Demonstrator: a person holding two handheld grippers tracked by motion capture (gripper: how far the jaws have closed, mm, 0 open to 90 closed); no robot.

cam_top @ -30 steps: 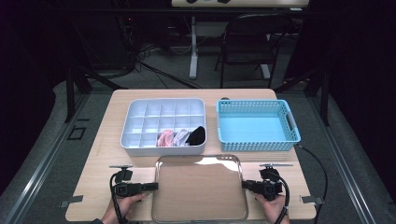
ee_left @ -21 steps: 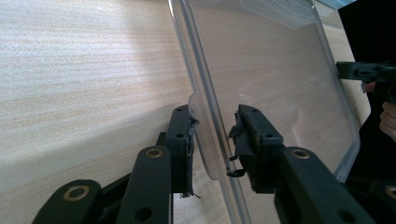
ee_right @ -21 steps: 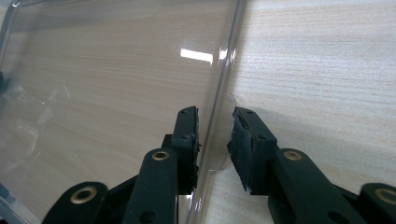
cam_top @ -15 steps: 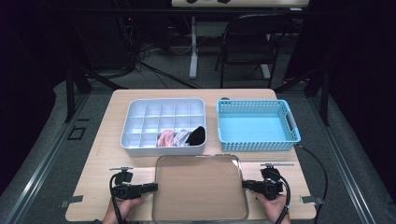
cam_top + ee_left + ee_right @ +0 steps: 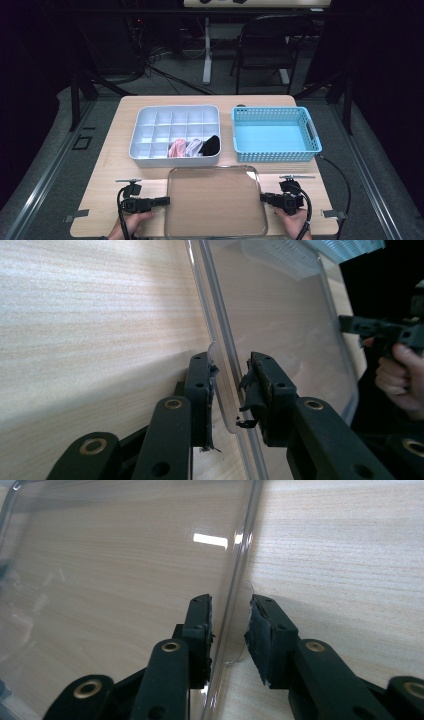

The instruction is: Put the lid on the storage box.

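Observation:
A clear plastic lid point(image 5: 215, 202) lies flat on the wooden table point(image 5: 100, 165) near its front edge. My left gripper point(image 5: 165, 201) sits at the lid's left edge. In the left gripper view the lid's rim and small tab point(image 5: 220, 390) pass between my left gripper's point(image 5: 231, 390) jaws, with a gap showing on the right side. My right gripper point(image 5: 263, 197) sits at the lid's right edge. In the right gripper view the rim point(image 5: 235, 580) runs between my right gripper's point(image 5: 230, 630) jaws, clear of the right pad. Both are open.
A white compartment box point(image 5: 175, 135) stands behind the lid, with pink, white and black cloth pieces in its front row. A blue basket point(image 5: 275, 135) stands to its right. A dark chair point(image 5: 270, 45) is beyond the table.
The bright glare near the lid's far edge a second ago has gone. Both grippers keep their places at the lid's sides.

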